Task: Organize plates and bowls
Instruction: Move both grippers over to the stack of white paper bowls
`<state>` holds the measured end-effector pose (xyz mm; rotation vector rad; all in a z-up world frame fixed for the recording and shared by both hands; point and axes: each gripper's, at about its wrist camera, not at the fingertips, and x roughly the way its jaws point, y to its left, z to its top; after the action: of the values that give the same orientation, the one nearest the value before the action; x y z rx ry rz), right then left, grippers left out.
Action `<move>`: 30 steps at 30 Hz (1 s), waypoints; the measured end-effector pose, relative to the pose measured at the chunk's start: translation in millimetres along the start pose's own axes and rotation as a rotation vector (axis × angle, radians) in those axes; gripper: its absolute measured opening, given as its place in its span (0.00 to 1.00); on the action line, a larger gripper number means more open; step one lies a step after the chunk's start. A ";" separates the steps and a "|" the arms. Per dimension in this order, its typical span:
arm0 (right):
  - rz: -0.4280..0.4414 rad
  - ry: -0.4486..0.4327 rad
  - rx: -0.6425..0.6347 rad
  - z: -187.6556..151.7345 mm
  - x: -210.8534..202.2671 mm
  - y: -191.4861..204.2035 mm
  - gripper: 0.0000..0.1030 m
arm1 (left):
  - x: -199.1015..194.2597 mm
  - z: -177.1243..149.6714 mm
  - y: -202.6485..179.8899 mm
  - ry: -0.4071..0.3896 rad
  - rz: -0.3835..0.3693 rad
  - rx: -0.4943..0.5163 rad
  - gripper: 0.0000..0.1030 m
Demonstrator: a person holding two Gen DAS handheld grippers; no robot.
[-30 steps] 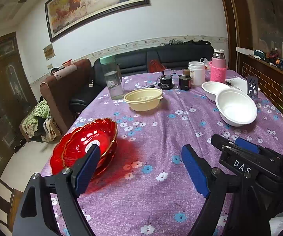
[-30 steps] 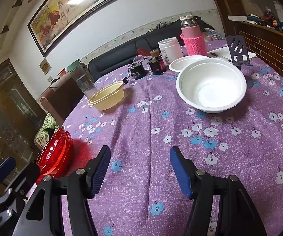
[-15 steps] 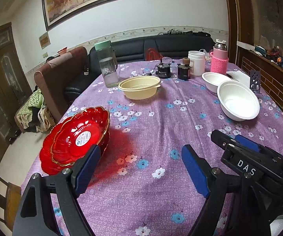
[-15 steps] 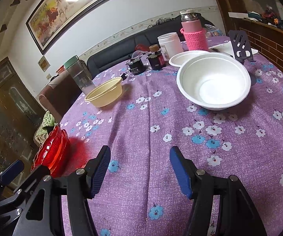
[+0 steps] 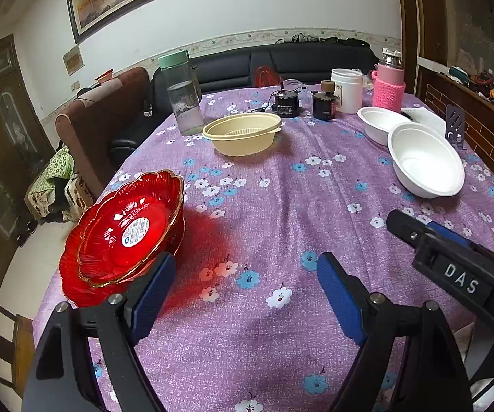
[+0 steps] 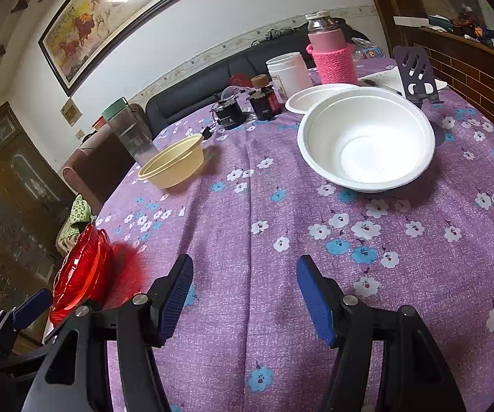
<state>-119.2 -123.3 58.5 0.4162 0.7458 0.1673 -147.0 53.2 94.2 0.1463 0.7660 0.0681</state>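
Two stacked red glass plates (image 5: 123,233) sit at the table's left edge, also in the right wrist view (image 6: 79,271). A cream plastic bowl (image 5: 242,134) (image 6: 173,164) stands mid-table. A large white bowl (image 5: 425,164) (image 6: 367,144) sits on the right, with a smaller white bowl (image 5: 377,123) (image 6: 315,98) behind it. My left gripper (image 5: 243,288) is open and empty, its left finger just in front of the red plates. My right gripper (image 6: 243,295) is open and empty above the cloth, short of the large white bowl.
A purple floral cloth (image 5: 264,213) covers the table. At the back stand a water bottle (image 5: 181,96), two dark jars (image 5: 324,104), a white tub (image 5: 346,91), a pink flask (image 5: 389,86) and a phone stand (image 6: 415,75). Sofas lie beyond.
My left gripper has tilted and shifted so the red plates appear farther from its left finger. My right gripper has edged forward toward the large white bowl. Both stay open.
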 end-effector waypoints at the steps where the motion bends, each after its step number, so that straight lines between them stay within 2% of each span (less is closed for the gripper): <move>1: 0.000 0.001 0.002 0.7 0.3 -1.1 0.65 | 0.6 0.7 0.4 0.003 -0.002 0.002 0.81; 13: -0.069 -0.069 0.044 32.1 -22.3 -38.9 0.65 | 20.5 25.2 17.1 0.071 -0.074 -0.031 0.81; 21: -0.191 -0.138 0.102 68.4 -39.5 -85.8 0.65 | 37.4 22.0 16.1 0.133 -0.142 -0.072 0.81; 24: -0.241 -0.140 0.119 76.9 -35.9 -103.8 0.65 | 42.9 23.4 11.1 0.142 -0.153 -0.076 0.81; 30: -0.270 -0.104 0.195 90.0 -12.7 -140.2 0.65 | 55.3 37.2 -1.9 0.154 -0.210 -0.090 0.81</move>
<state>-66.3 -281.7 66.1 0.5008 0.7104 -0.1812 -81.3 53.7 82.4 -0.0265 0.9268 -0.0866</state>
